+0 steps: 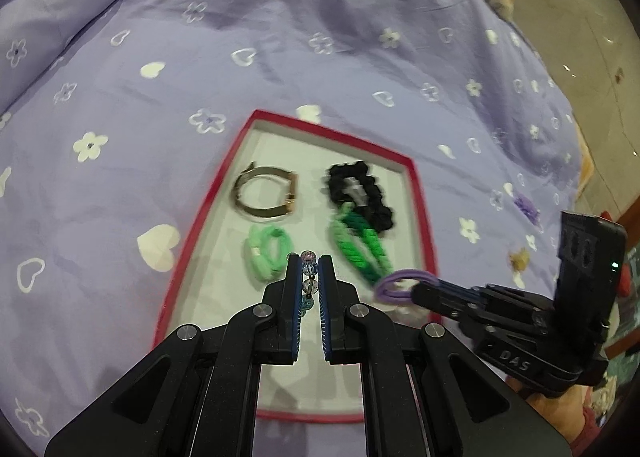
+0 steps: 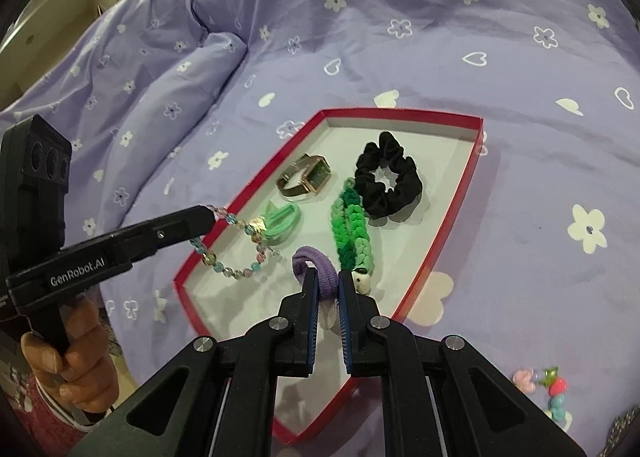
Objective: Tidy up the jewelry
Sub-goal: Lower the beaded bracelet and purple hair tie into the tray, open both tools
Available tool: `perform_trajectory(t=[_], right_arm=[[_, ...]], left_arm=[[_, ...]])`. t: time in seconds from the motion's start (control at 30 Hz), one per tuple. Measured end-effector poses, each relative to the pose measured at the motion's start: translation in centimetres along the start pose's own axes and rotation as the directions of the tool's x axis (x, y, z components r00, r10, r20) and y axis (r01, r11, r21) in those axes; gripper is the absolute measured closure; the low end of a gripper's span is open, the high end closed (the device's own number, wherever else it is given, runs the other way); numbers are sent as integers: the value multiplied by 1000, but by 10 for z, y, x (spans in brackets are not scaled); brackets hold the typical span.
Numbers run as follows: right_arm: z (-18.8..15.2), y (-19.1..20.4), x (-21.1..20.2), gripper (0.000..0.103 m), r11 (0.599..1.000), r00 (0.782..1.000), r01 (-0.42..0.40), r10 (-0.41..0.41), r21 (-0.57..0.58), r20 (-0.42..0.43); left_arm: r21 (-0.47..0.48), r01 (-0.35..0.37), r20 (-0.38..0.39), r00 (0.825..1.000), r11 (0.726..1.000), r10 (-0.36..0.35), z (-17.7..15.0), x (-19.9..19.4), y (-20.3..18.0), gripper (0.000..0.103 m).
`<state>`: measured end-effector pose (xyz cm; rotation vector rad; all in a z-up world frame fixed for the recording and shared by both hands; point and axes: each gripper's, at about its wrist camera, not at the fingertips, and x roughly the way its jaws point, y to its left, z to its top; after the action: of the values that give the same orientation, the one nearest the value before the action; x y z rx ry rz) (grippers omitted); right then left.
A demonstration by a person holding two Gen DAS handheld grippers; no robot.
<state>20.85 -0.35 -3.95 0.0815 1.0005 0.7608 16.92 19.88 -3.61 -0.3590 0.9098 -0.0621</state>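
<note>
Lilac bedding printed with white hearts and flowers carries everything here. On it lies a shallow red-rimmed cardboard tray with a white floor, its long axis running away from the person.

Inside, toward the far right corner, sits a black fabric scrunchie; a green braided yarn strap runs from it back toward the near edge. Toward the far left lies a gold-cased wristwatch with a mesh band, and just nearer, a mint-green elastic hair tie.

Both tools hover over the tray's near half, angled downward. The left gripper is clamped tight on a pastel glass-bead bracelet, whose loop dangles over the bare floor by the left rim. The right gripper is pinched on a purple elastic hair tie, beside the strap's near end.

As I judge it, the open white floor lies directly below and slightly ahead of each tool, so lowering and letting go should suffice; the left has more room.

Some small pastel trinkets wait outside, off the tray's near right corner.
</note>
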Motion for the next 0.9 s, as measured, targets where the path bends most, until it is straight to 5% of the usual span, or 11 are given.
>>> perform_trajectory(t=[0.73, 0.9], right_arm=[[7, -5, 23, 87, 999, 999, 35, -35, -14, -27], [6, -3, 24, 82, 999, 999, 29, -30, -15, -34]], left_arm=[[-40, -114, -81, 991, 993, 110, -3, 45, 35, 96], [-39, -120, -82, 990, 992, 117, -2, 44, 34, 79]])
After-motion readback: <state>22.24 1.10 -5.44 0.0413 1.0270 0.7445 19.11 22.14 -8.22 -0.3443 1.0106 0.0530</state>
